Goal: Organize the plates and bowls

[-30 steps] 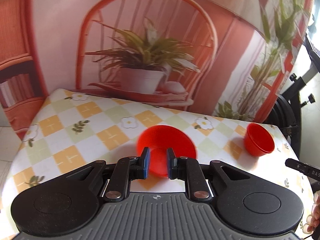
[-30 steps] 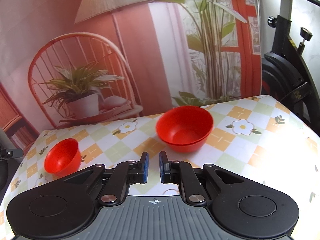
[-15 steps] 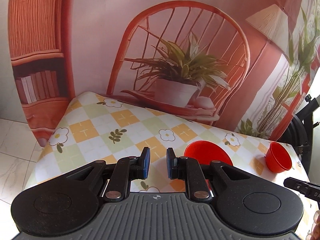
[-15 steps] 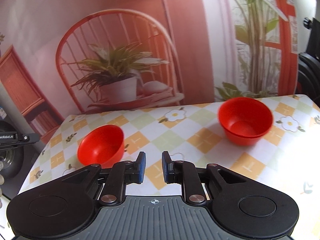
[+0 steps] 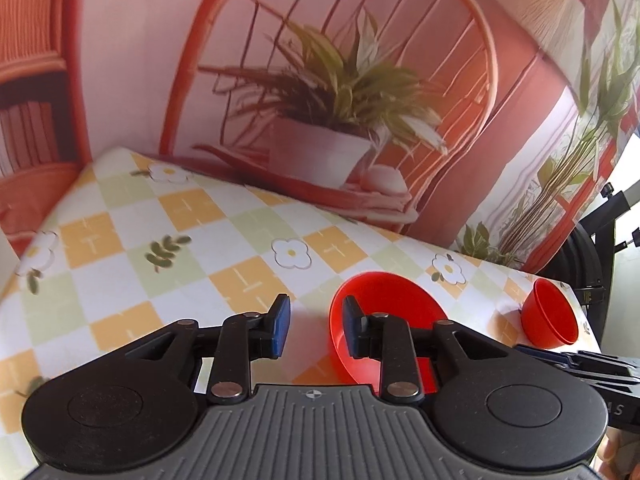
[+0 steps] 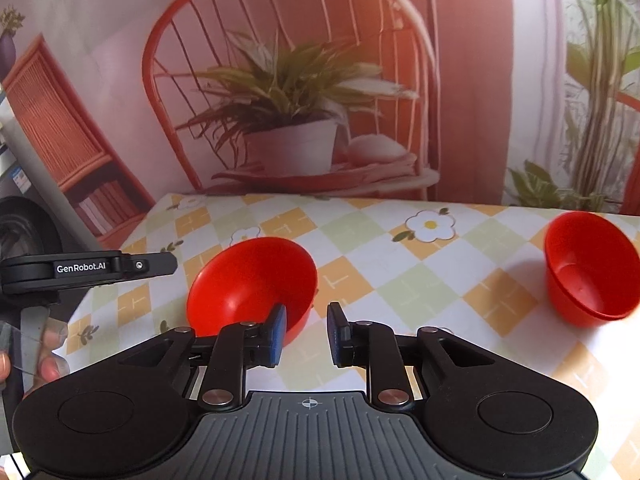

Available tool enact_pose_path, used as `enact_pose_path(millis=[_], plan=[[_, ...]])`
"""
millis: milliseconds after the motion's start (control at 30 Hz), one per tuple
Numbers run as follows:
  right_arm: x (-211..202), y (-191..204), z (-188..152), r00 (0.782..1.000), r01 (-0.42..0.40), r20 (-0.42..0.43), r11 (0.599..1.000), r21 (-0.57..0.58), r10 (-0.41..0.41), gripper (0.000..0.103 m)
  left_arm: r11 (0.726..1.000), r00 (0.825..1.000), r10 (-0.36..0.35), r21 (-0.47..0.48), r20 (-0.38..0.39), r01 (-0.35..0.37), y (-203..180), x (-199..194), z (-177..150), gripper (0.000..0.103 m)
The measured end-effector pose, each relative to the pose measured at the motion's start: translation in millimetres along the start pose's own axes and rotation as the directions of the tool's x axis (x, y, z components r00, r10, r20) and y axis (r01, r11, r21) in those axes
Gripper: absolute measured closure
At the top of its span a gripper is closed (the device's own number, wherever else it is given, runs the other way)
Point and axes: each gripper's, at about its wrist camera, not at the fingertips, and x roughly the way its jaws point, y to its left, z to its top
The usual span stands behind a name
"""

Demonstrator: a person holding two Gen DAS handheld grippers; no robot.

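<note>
Checked floral tablecloth (image 5: pixel 168 240), printed plant backdrop (image 6: pixel 288 92) behind. Both my claws empty, jaws parted: left gripper (image 5: pixel 314 326), right gripper (image 6: pixel 306 334). Near bowl (image 6: pixel 252 284) sits just ahead of both; far bowl (image 6: pixel 592 268) well apart, rightward. Judged step: approach. Next: clamp near bowl's rim. Path unobstructed.

Two red bowls (image 6: pixel 252 284) (image 6: pixel 590 268); two tongs (image 5: pixel 314 326) (image 6: pixel 306 334).

Two red bowls, upright, well apart: wide bowl (image 6: pixel 250 284) left, deeper bowl (image 6: pixel 592 268) right.
</note>
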Motion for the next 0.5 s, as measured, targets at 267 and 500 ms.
enact_pose_path(millis=[267, 500], plan=[[34, -13, 13, 0.998, -0.004, -0.055, 0.999, 0.039, 0.006, 0.081, 0.999, 0.999, -0.024, -0.031, -0.043, 0.023, 1, 22, -7, 0.073], [51, -4, 19, 0.996, -0.02, -0.092, 1.0, 0.01, 0.021, 0.081, 0.998, 0.996, -0.049, -0.036, -0.069, 0.046, -1, 32, -12, 0.073]])
